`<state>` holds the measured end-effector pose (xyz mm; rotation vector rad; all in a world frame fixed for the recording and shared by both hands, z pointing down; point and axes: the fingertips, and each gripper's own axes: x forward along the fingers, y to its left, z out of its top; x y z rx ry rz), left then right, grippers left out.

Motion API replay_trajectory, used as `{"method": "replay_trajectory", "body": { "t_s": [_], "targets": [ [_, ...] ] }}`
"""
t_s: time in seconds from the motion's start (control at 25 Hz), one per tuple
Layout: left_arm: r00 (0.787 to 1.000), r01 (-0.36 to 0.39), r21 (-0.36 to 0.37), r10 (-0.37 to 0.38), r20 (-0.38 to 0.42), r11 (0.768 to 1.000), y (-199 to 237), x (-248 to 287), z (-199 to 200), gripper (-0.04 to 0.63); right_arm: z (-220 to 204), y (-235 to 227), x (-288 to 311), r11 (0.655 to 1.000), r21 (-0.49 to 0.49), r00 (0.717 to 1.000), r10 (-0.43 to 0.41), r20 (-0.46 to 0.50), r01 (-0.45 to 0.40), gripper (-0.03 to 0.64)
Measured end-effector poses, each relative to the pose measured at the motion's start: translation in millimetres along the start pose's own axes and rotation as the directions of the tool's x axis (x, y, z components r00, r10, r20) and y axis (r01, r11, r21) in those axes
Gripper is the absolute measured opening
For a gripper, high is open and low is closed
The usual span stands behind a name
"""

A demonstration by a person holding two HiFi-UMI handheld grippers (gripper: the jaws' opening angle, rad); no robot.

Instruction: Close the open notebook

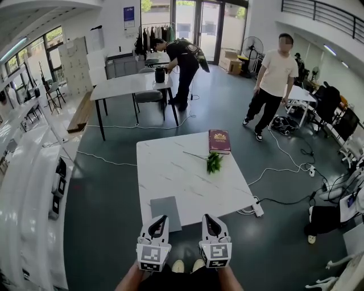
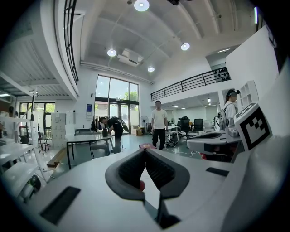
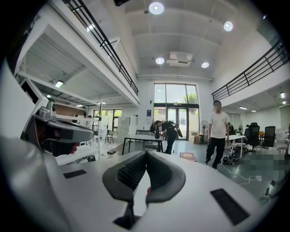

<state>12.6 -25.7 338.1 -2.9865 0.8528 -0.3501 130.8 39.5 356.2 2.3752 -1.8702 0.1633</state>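
Here, closed grey notebook (image 1: 166,206) on table (image 1: 187,177), near left hand-held gripper (image 1: 161,218).

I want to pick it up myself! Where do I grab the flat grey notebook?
Take its near edge, coming in low from the person's side. The grey notebook lies flat on the table, so there is little to pinch from above. Its near edge seems to reach the table's front edge, by the left gripper, where a jaw might slip under.

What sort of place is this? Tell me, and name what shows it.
Probably an open-plan office or lab hall: white work tables, cables trailing over the floor, a railed upper gallery and glass entrance doors.
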Motion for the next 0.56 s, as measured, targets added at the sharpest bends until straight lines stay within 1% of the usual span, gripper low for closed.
{"method": "replay_trajectory", "body": {
  "t_s": [0.56],
  "targets": [
    [1.000, 0.001, 0.001, -0.001, -0.006, 1.000, -4.4, 2.5, -2.1, 0.025, -2.1, -2.0, -0.1, 1.000, 0.002, 1.000, 0.014, 0.004, -0.014, 0.015]
  ]
}}
